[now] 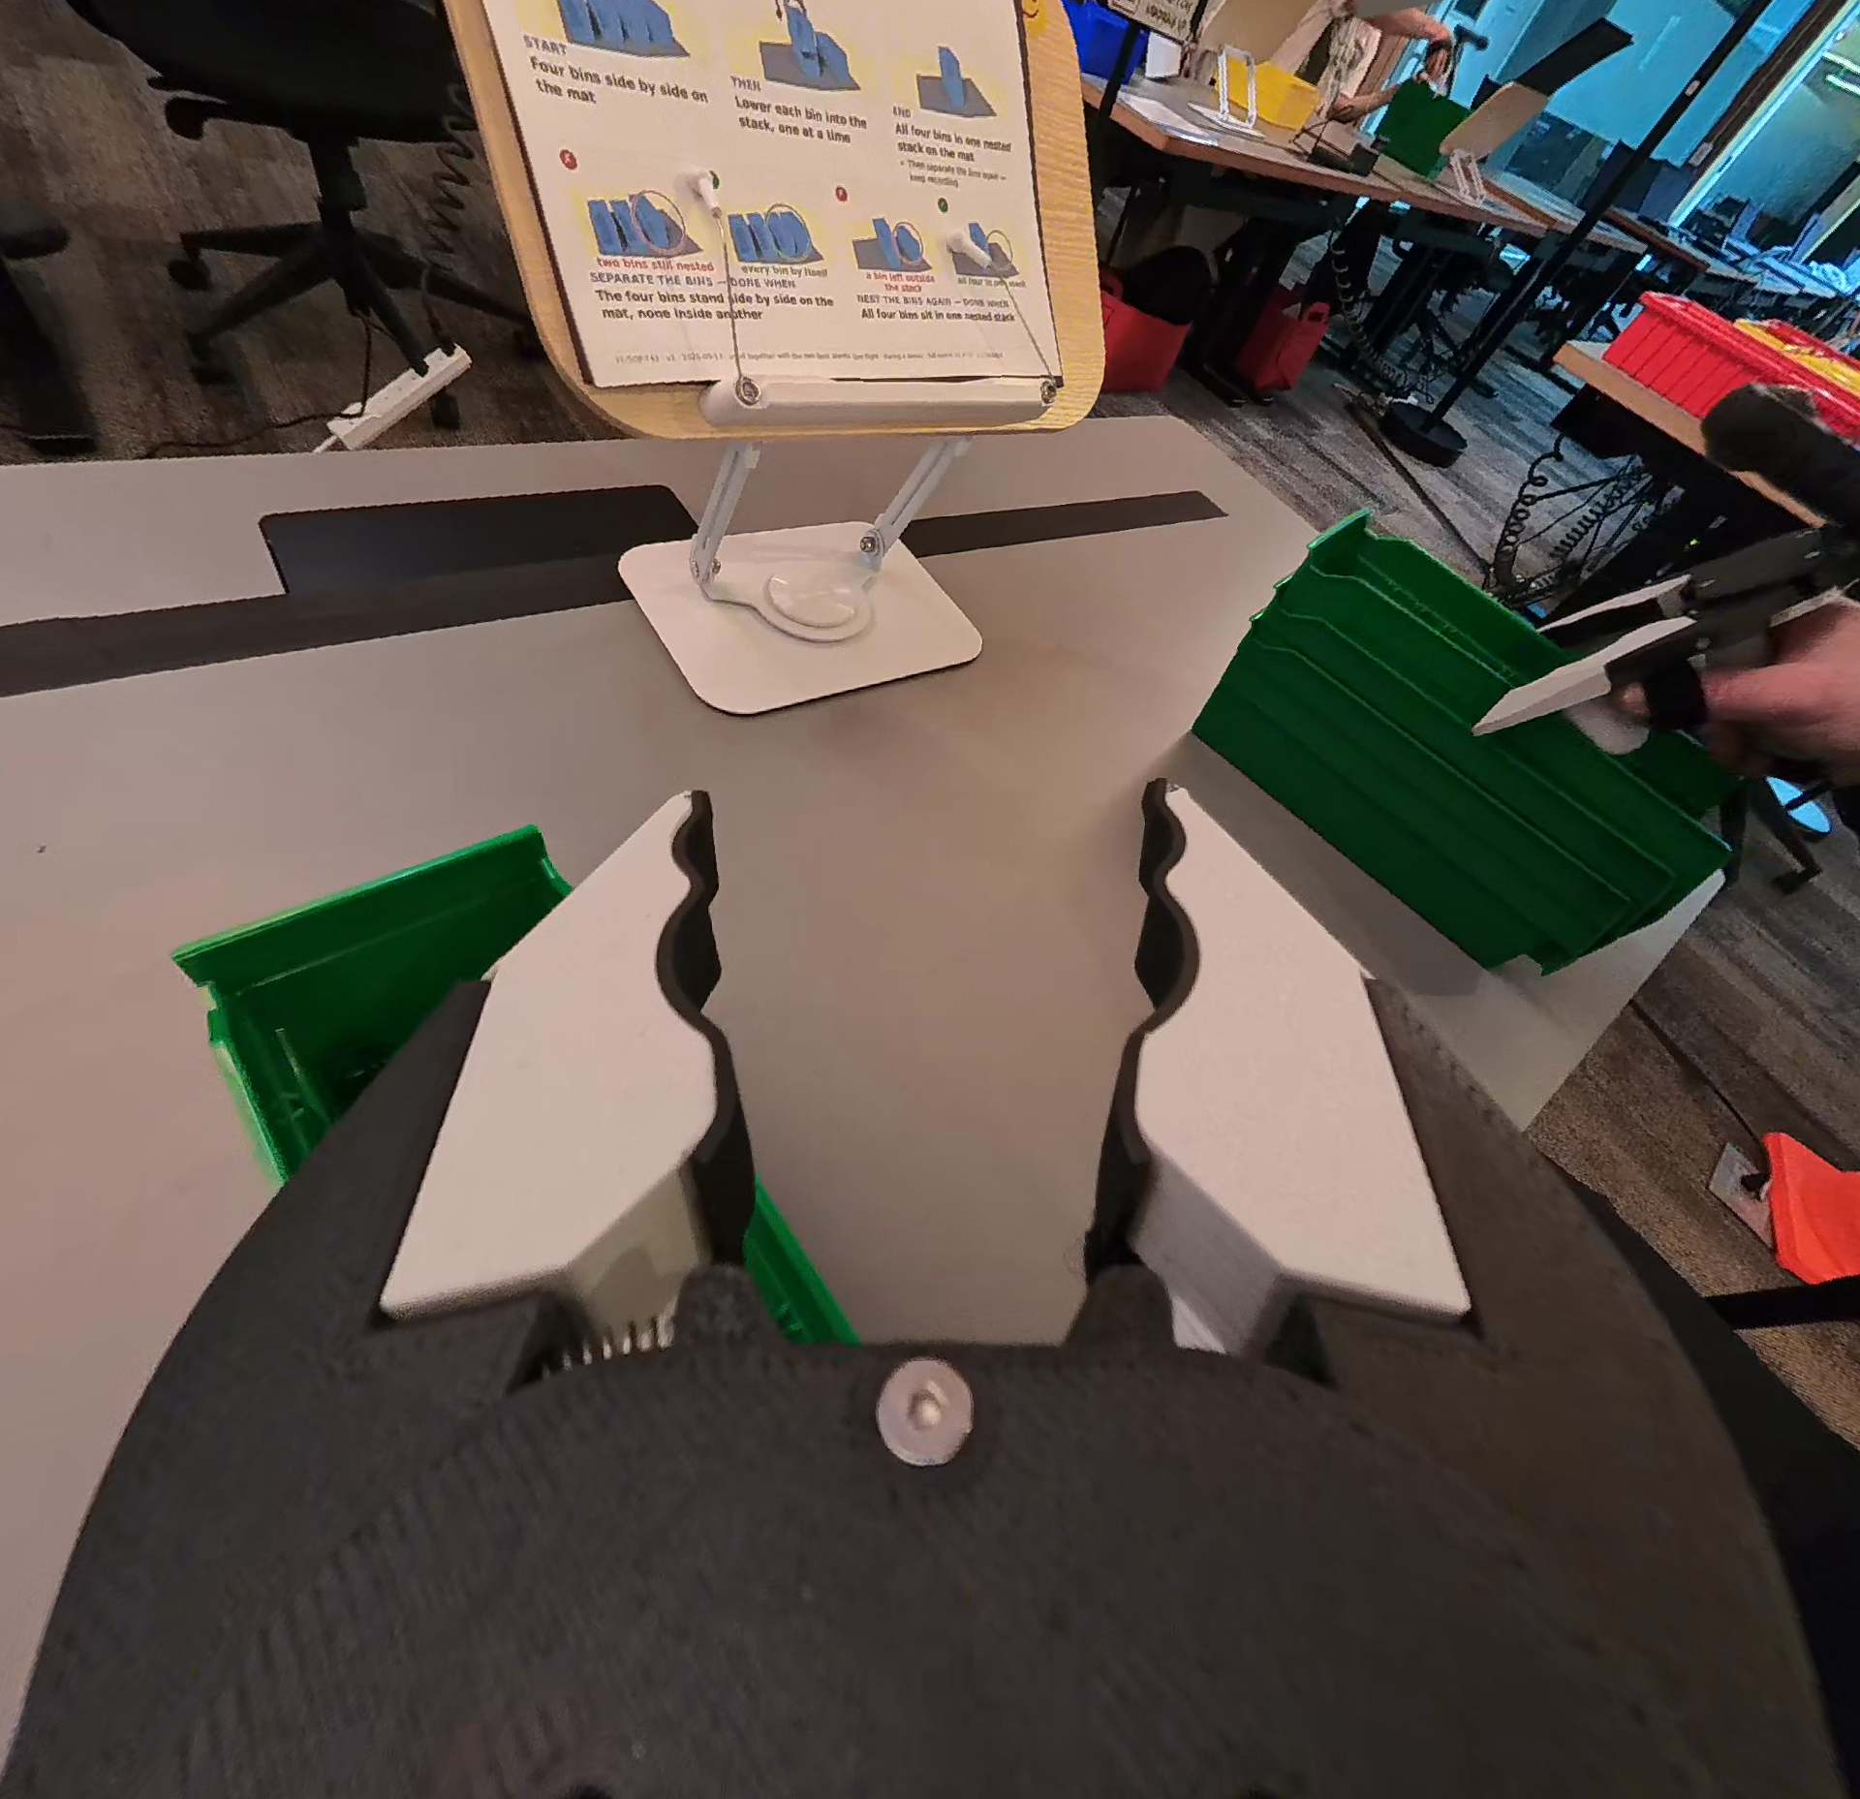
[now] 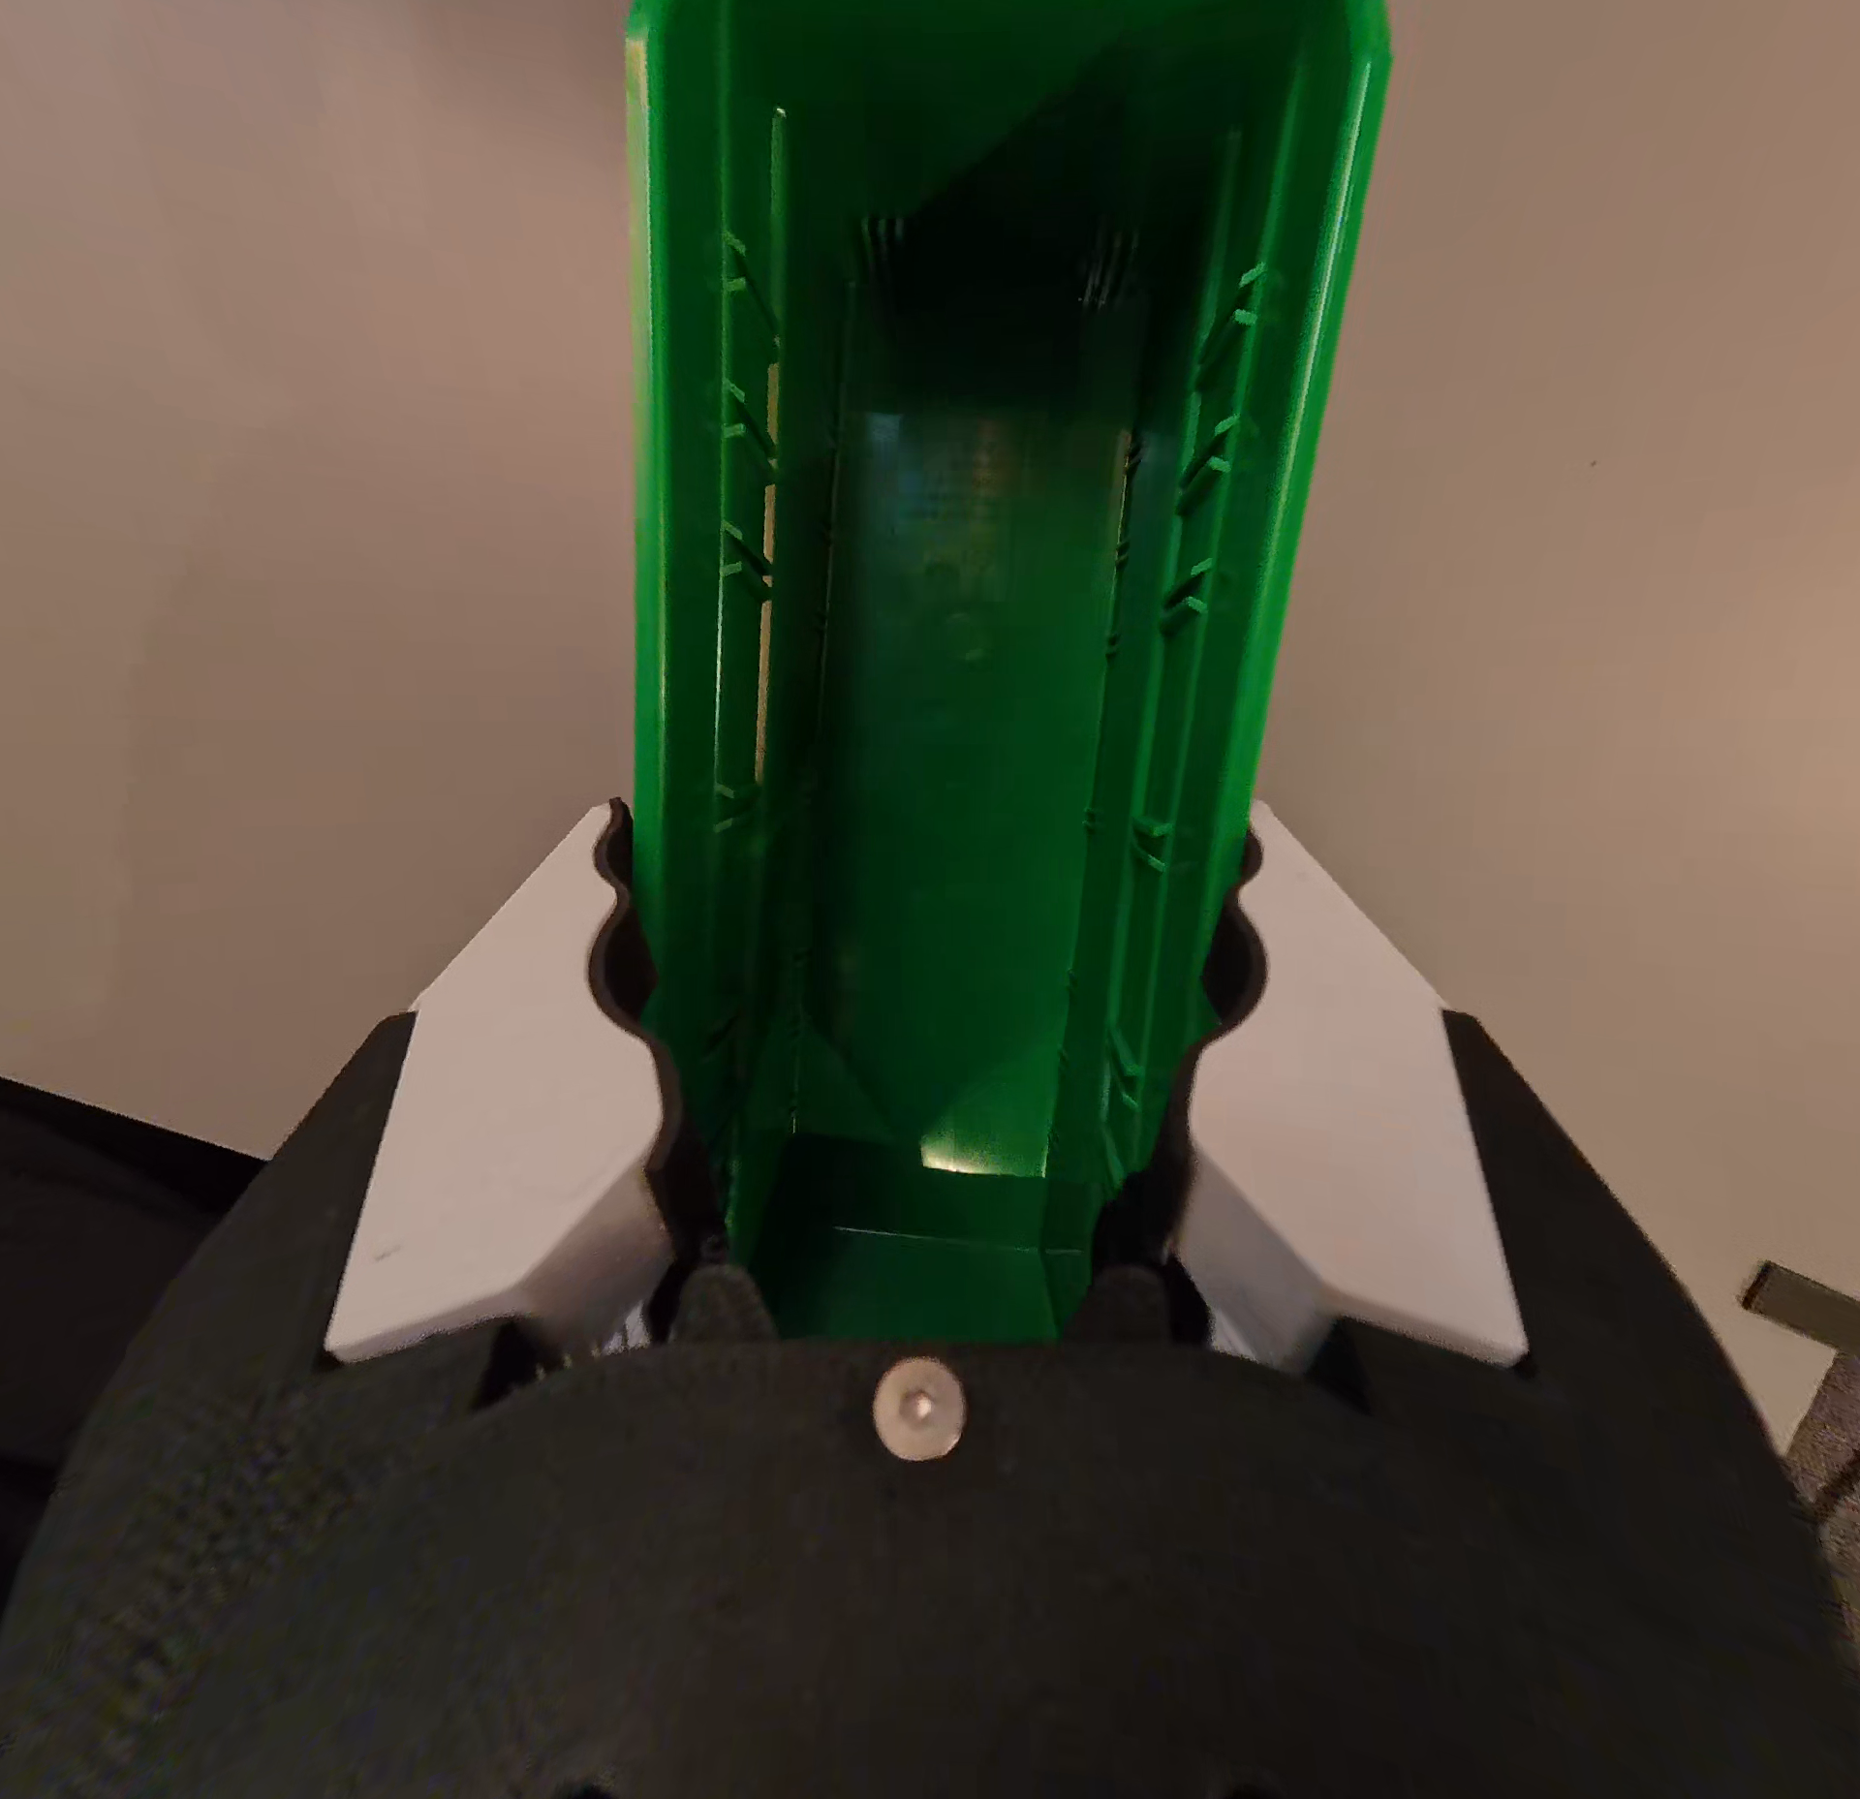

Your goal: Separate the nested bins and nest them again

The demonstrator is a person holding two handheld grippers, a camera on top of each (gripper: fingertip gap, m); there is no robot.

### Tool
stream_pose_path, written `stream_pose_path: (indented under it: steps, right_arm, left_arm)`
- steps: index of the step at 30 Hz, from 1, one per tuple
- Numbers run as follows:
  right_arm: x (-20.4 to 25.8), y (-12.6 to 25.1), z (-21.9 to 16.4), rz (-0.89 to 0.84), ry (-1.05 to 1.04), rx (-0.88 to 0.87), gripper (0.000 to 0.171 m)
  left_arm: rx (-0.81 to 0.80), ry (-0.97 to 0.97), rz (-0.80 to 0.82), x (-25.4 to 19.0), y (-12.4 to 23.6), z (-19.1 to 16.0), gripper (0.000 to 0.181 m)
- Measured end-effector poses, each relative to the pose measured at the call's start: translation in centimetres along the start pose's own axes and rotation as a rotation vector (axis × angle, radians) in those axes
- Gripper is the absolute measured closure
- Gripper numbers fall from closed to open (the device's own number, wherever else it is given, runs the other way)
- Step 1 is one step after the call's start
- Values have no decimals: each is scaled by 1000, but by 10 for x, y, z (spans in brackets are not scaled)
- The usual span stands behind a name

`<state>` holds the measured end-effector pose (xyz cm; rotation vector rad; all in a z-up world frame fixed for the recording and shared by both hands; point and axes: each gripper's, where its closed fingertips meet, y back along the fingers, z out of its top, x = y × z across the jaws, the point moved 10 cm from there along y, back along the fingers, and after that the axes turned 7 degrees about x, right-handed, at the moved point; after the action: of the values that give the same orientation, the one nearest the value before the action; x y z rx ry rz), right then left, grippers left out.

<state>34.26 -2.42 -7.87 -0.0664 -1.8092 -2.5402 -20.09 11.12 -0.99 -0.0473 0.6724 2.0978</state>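
Note:
A single green bin [image 1: 372, 956] lies on the grey table [image 1: 906, 845] at the lower left, partly under my left gripper's left finger. My left gripper [image 1: 926, 805] is open and empty above the bare table. A stack of nested green bins [image 1: 1409, 774] sits at the table's right edge. My right gripper [image 1: 1510, 679], held by a hand, reaches over the stack's near end. In the right wrist view the right gripper [image 2: 931, 845] straddles the top bin [image 2: 966, 644], with its pads [image 2: 629, 945] against both outer side walls. That bin is empty inside.
A white stand [image 1: 805, 623] holding an instruction sheet on a wooden board [image 1: 775, 170] stands at the table's back middle. A dark strip [image 1: 453, 543] runs across the table behind it. The table's right edge is just past the stack. Chairs and other tables stand beyond.

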Motion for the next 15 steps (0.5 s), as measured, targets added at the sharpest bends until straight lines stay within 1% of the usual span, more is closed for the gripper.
stream_pose_path:
  steps: [2, 5, 6, 8, 11, 13, 15]
  right_arm:
    - [0, -2, 2, -3, 1, 24, 54]
    - [-2, -4, 3, -1, -9, 42, 38]
    - [-2, -2, 2, -7, -11, 42, 29]
    - [-1, 11, 4, -37, -13, -10, 28]
    - [9, 42, 9, -94, 5, -102, 28]
    - [29, 60, 14, -78, 61, -161, 34]
    - [55, 72, 19, -45, 129, -207, 41]
  left_arm:
    - [-4, 5, 8, 2, 2, 0, 97]
    - [-11, 20, 18, 9, 7, -1, 96]
    - [-12, 24, 25, 11, 9, -1, 96]
    - [-14, 30, 46, 17, 16, -2, 96]
    - [-16, 54, 61, 29, 26, -3, 95]
    - [25, 83, 75, 41, 31, -9, 90]
    - [99, 117, 120, 57, 35, -20, 81]
